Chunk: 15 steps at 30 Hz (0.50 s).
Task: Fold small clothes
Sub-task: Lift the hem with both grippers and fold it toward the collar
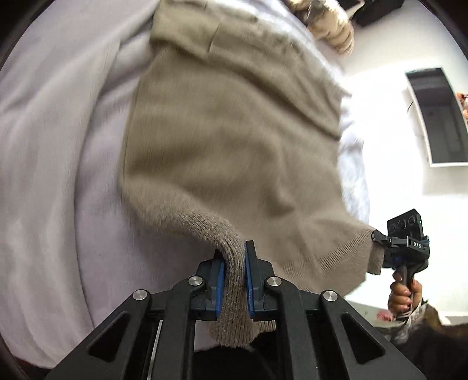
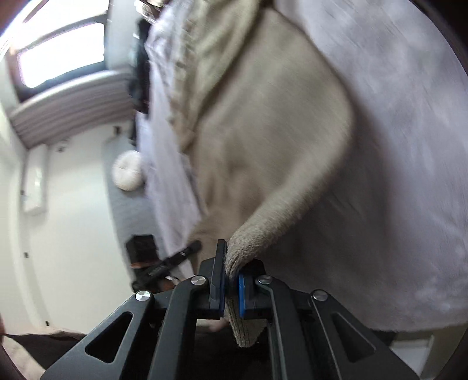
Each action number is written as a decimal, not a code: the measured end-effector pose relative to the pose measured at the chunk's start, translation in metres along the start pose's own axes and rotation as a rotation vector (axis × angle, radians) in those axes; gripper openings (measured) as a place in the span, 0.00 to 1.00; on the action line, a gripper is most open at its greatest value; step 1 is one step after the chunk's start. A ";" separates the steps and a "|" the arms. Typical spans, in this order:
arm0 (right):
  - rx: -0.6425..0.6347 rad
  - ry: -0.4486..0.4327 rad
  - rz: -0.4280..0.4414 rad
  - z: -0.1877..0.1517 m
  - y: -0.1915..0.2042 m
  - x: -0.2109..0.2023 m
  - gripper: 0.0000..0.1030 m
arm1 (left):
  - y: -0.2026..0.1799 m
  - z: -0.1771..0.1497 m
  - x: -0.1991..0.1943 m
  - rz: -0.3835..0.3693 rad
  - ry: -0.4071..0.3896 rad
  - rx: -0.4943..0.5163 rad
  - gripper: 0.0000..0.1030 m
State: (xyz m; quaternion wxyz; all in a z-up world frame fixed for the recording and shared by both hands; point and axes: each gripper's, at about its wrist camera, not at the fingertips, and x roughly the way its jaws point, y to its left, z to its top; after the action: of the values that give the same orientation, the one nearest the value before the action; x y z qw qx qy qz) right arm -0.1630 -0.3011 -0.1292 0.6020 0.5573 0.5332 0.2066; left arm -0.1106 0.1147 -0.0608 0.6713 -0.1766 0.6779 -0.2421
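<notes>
A beige knit sweater lies spread on a pale grey sheet. My left gripper is shut on one ribbed hem corner, which bunches between its blue pads and hangs down behind them. At the right edge of the left wrist view my right gripper, held in a person's hand, is pinching the other hem corner. In the right wrist view the right gripper is shut on a folded ribbed edge of the sweater, lifted off the sheet.
A white floor runs beside the bed, with a dark framed panel on it. Pale fabric items sit at the bed's far end. A round white cushion and dark objects lie on the floor in the right wrist view.
</notes>
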 end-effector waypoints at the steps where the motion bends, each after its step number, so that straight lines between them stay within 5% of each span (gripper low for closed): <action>1: -0.010 -0.010 0.009 0.004 0.005 0.000 0.07 | -0.001 0.009 -0.005 0.001 -0.028 0.008 0.13; 7: -0.120 -0.074 0.082 0.061 0.055 0.007 0.07 | -0.003 0.082 -0.030 -0.037 -0.185 0.010 0.13; 15: -0.241 -0.137 0.094 0.174 0.107 0.021 0.07 | -0.019 0.196 -0.022 0.009 -0.319 0.068 0.13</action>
State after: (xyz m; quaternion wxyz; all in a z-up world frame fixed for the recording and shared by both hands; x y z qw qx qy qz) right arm 0.0329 -0.3307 -0.0750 0.6890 0.5183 0.4355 0.2588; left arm 0.0837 0.0934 -0.0281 0.7773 -0.1869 0.5548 -0.2306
